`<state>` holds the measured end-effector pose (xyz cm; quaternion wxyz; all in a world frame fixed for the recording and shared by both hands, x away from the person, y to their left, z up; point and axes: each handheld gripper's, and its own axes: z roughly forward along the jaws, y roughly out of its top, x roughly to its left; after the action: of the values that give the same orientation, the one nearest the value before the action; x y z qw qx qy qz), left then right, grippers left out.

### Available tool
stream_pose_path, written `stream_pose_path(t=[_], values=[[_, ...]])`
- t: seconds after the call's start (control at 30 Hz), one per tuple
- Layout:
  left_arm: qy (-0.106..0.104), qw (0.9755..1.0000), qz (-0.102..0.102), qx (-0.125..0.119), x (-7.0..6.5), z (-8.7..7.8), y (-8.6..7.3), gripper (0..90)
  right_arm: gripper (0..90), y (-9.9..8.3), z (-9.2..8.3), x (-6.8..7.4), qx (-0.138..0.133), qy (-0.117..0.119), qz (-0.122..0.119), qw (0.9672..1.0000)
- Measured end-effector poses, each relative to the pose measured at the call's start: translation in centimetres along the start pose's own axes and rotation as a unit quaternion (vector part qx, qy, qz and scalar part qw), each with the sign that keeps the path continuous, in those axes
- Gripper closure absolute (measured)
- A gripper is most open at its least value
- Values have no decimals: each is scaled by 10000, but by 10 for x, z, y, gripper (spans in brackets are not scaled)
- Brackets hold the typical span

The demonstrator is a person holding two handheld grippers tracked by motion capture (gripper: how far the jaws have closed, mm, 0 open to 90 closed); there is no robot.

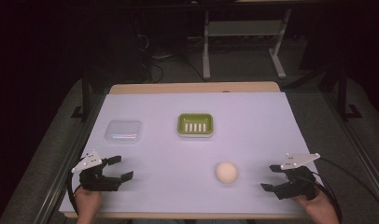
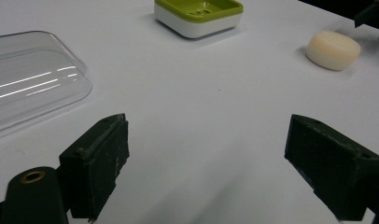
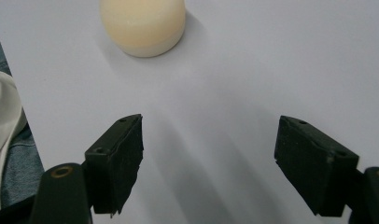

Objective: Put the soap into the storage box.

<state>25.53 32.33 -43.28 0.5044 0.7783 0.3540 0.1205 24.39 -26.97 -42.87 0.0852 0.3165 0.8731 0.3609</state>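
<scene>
The round cream soap bar (image 1: 226,172) lay on the white table cover (image 1: 253,116), just ahead of the right gripper (image 1: 270,178), whose 2 jaws stood spread and empty. It looked firm, smooth, likely slippery; pinching its curved sides seemed best. The left gripper (image 1: 121,168) was spread too. A green soap dish (image 1: 195,124) and clear lid (image 1: 124,131) sat farther back; the room beyond was dark.

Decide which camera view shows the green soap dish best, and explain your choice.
The high view: it shows the whole green soap dish from above, with its slotted insert and white rim, in the middle of the table. The left gripper view catches only its near part, cut off by the top edge.
</scene>
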Motion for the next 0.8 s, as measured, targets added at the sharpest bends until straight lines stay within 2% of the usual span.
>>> stream_pose_path(t=[0.17, 0.43, 0.47, 0.8], values=[[-28, 10000, 19, 12, 0, -1, 0, 131, 229, 2, 1, 2, 38, -39, -41, 10000], [-3, 10000, -1, -13, 2, -3, -1, 131, 227, 8, 2, 8, 47, 71, -129, 9999], [-6, 10000, -1, -13, 2, -3, -1, 131, 219, 10, 4, 9, 142, 62, -140, 9998], [-14, 10000, -13, -26, 2, -3, -1, 132, 194, 17, 10, 17, 183, 92, -238, 9995]])
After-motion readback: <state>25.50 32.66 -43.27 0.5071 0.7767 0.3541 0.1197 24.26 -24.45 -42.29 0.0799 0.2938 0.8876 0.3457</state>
